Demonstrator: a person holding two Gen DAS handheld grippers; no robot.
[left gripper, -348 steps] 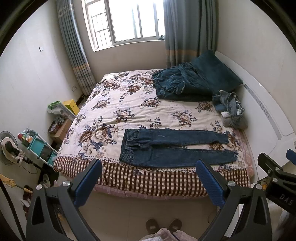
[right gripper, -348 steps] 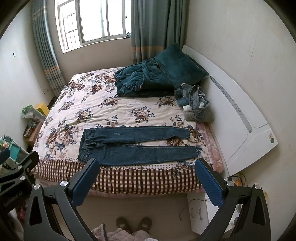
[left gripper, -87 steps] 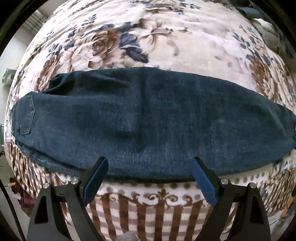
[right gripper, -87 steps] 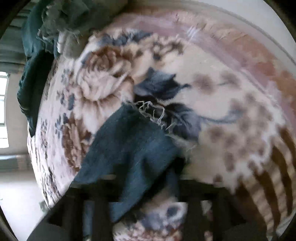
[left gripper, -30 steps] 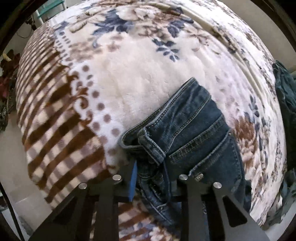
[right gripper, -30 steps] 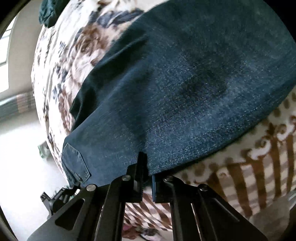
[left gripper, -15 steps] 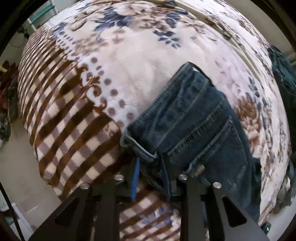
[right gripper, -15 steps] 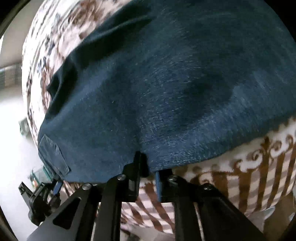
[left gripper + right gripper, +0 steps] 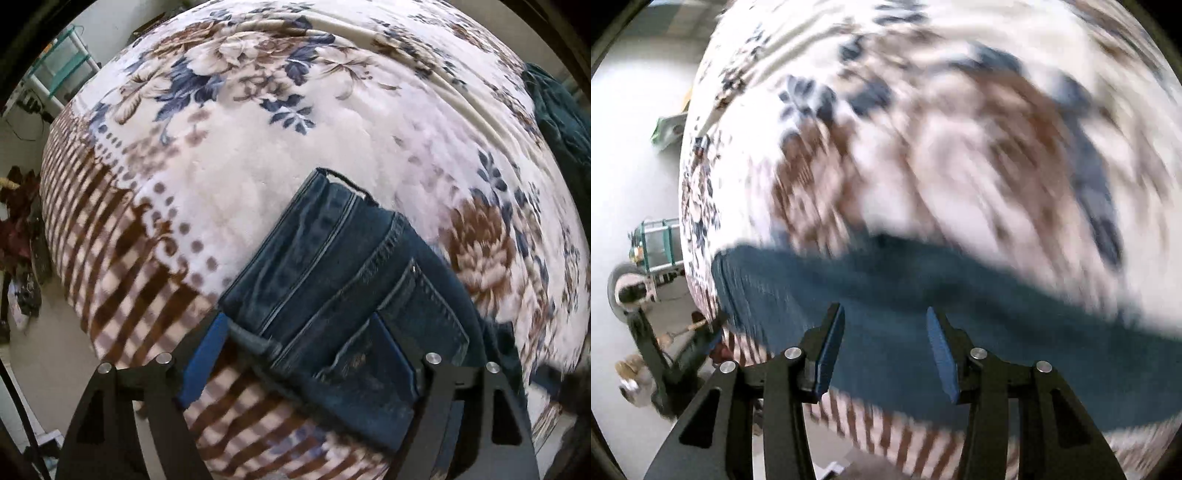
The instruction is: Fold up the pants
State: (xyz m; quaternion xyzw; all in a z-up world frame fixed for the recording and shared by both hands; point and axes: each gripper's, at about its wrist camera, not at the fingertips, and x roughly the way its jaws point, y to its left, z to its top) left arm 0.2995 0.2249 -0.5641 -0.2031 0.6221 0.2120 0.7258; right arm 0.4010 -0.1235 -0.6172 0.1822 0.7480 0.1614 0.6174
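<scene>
Dark blue jeans (image 9: 351, 288), folded leg on leg, lie along the near edge of the bed. Their waistband and back pocket fill the lower middle of the left wrist view. My left gripper (image 9: 299, 354) points straight down over that waist end. Its jaws are opening, the denim lies between them, and the blue pads (image 9: 201, 354) stand clear of the cloth. In the blurred right wrist view the jeans (image 9: 997, 314) run as a dark band across the bed. My right gripper (image 9: 886, 350) hovers over them, its jaws opening and gripping nothing.
The bed's floral blanket (image 9: 258, 147) has a brown checked border (image 9: 122, 258) hanging over the near edge. A dark teal garment (image 9: 554, 122) lies far right. Beside the bed stand a teal shelf rack (image 9: 653, 243) and a fan (image 9: 624, 291) on the floor.
Both grippers were shut on the jeans' edge and have let go and opened. The right one swung quickly along the jeans, blurring its view. The left one lifted a little off the waistband.
</scene>
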